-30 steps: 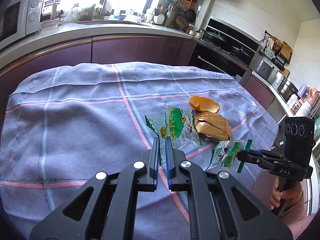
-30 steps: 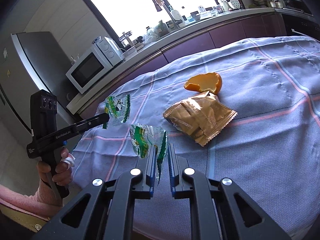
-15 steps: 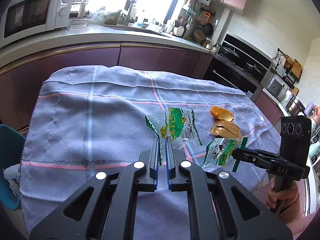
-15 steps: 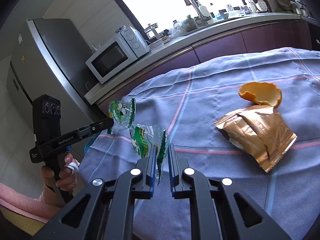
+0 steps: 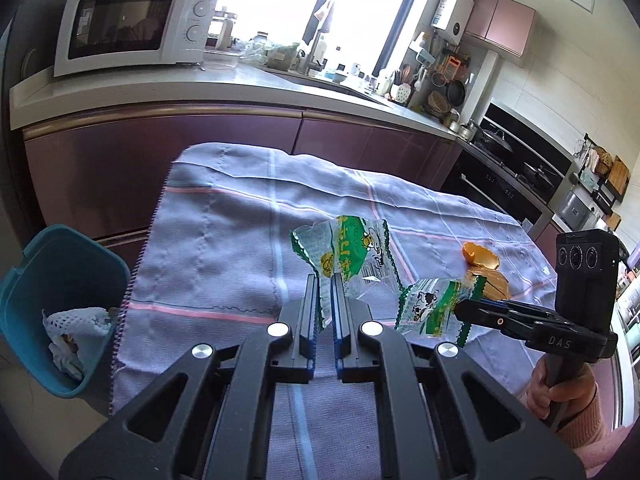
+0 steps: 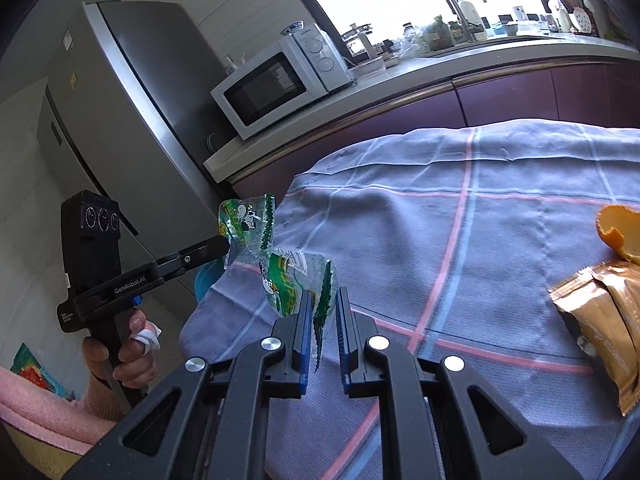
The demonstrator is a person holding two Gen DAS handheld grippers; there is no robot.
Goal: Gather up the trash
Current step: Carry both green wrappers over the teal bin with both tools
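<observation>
Now, through my left wrist camera, a teal bin (image 5: 60, 304) with crumpled white paper inside has come into the lower left of the frame, where half a second ago only its edge showed, and the white microwave (image 5: 132, 26) has grown large at upper left. My left gripper (image 5: 325, 286) at lower centre is clamped on one green-and-clear wrapper (image 5: 346, 250), which stands up above the checked tablecloth (image 5: 224, 252). At right my right gripper (image 5: 460, 306) pinches a second green wrapper (image 5: 434, 306). Behind it, right of centre, lie one orange peel (image 5: 478, 256) and one gold packet (image 5: 496, 286), smaller in frame than before. Through my right wrist camera, the peel (image 6: 618, 228) and gold packet (image 6: 604, 324) have slid to the right edge. My right gripper (image 6: 323, 308) at lower centre is closed on its wrapper (image 6: 296, 284); my left gripper (image 6: 224, 246), left of centre, holds the other wrapper (image 6: 248, 224) beside the tablecloth's corner. That makes two green wrappers, one peel, one gold packet and one bin.
</observation>
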